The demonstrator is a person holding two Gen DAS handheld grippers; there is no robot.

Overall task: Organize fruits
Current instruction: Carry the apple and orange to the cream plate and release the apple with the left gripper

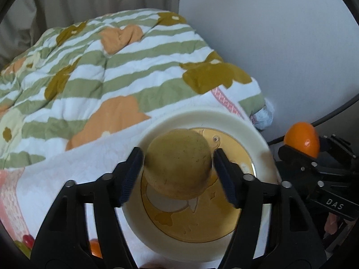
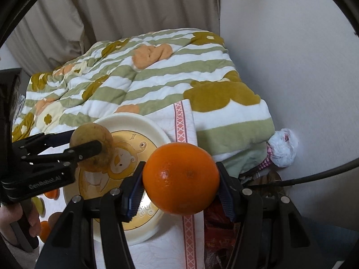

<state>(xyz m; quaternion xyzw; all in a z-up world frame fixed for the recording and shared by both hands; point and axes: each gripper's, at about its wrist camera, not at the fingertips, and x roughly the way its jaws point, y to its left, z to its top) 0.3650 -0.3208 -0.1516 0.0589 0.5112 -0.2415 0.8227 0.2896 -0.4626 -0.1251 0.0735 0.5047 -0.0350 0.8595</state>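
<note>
While the left gripper [image 1: 178,174] is straddling the brown fruit [image 1: 177,163] over the plate [image 1: 226,121], fingers wide and clear of it | right gripper [image 2: 180,183] is clamping the orange [image 2: 181,178] beside the rim | advice: withdraw upward without nudging the fruit.

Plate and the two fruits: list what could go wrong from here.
1. The brown round fruit sits on the plate between the left tool's opened jaws; being round, it may roll off.
2. The plate lies on soft bedding, so it could tip.
3. The orange, clamped in the right tool, may knock the fruit when lowered.
</note>
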